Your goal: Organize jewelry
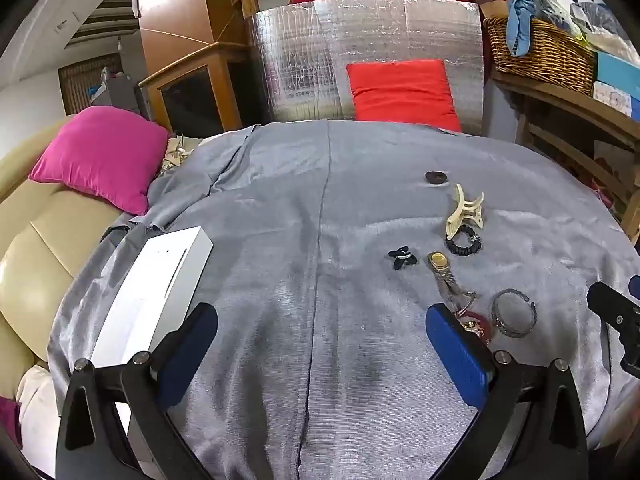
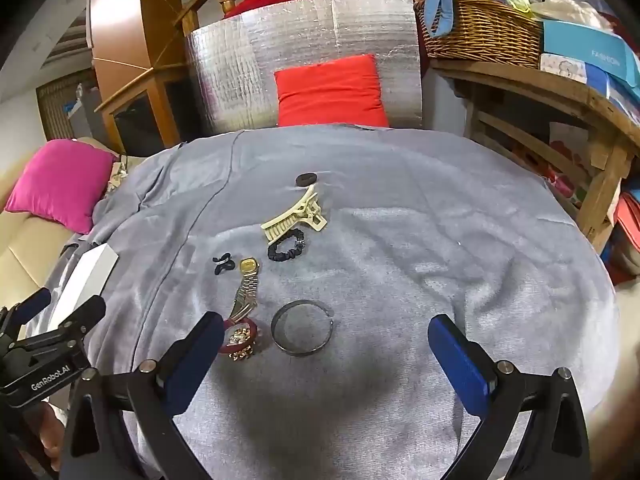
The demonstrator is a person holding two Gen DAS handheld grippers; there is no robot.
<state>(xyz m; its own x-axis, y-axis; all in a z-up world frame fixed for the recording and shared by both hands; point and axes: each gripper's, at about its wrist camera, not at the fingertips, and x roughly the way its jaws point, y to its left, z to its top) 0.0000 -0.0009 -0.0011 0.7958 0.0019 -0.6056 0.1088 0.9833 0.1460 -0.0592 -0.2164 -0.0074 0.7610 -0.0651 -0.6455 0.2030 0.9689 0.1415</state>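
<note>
Grey cloth (image 2: pixel 400 240) covers the desk in front of me, and behind it stand a shiny silver sheet (image 2: pixel 304 48) and a red cushion (image 2: pixel 332 92). Off to the left lies a pink pillow (image 1: pixel 100 152), and on the right a brown basket (image 2: pixel 484 32) sits on a wooden shelf.

I hold my left tool (image 1: pixel 322 346) low over the cloth with its blue pads wide apart, and nothing is between them. A white box (image 1: pixel 160 280) lies just beside its left pad. My right tool (image 2: pixel 326 354) is wide open too and holds nothing.

All the jewelry lies in a loose bunch on the cloth. A silver bangle (image 2: pixel 302 328) sits between the pads of my right tool, a bit farther out. Just left of it is a red ring with gold bits (image 2: pixel 240 340), partly hidden by the left pad. A gold watch (image 2: pixel 247 284) stretches away from that. Near the watch face is a small black clip (image 2: pixel 222 263). Farther back lie a black hair tie (image 2: pixel 286 249) and a cream hair claw (image 2: pixel 294 216), touching each other. A dark round thing (image 2: pixel 306 179) sits just beyond the claw.
</note>
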